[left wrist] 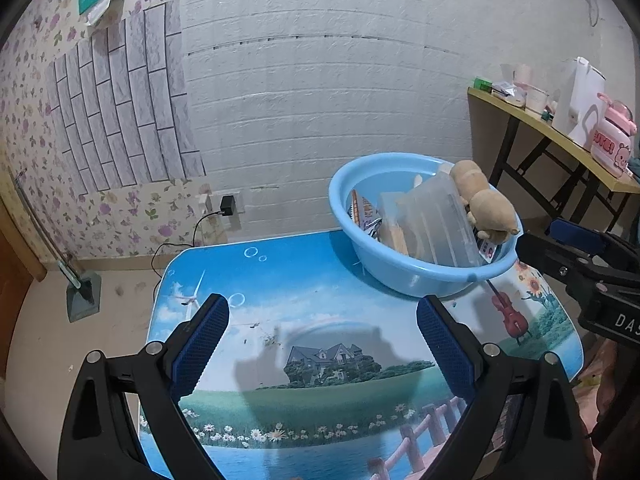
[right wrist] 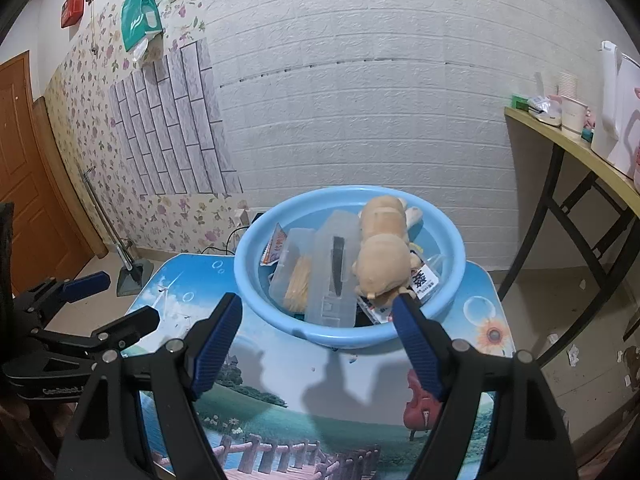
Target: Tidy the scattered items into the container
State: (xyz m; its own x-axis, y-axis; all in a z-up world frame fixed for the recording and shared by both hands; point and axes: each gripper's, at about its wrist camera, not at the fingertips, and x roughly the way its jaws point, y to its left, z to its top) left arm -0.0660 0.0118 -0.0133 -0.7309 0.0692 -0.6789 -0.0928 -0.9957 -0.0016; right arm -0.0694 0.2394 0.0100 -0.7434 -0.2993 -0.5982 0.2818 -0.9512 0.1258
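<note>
Both my tools, left tool (left wrist: pixel 322 320) and right tool (right wrist: pixel 318 320), hang wide and empty over the desk (right wrist: pixel 280 364); plush toy (right wrist: pixel 382 256), clear boxes (right wrist: pixel 332 276) and packets sit in the blue basin (right wrist: pixel 260 280), so tidying looks finished.

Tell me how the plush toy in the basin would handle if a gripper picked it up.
The plush toy looks soft and stuffed, so it would probably squash and feel light. It lies atop the clear boxes near the blue basin rim, so a nudge might tumble it out. Its fuzzy fabric likely grips well.
</note>
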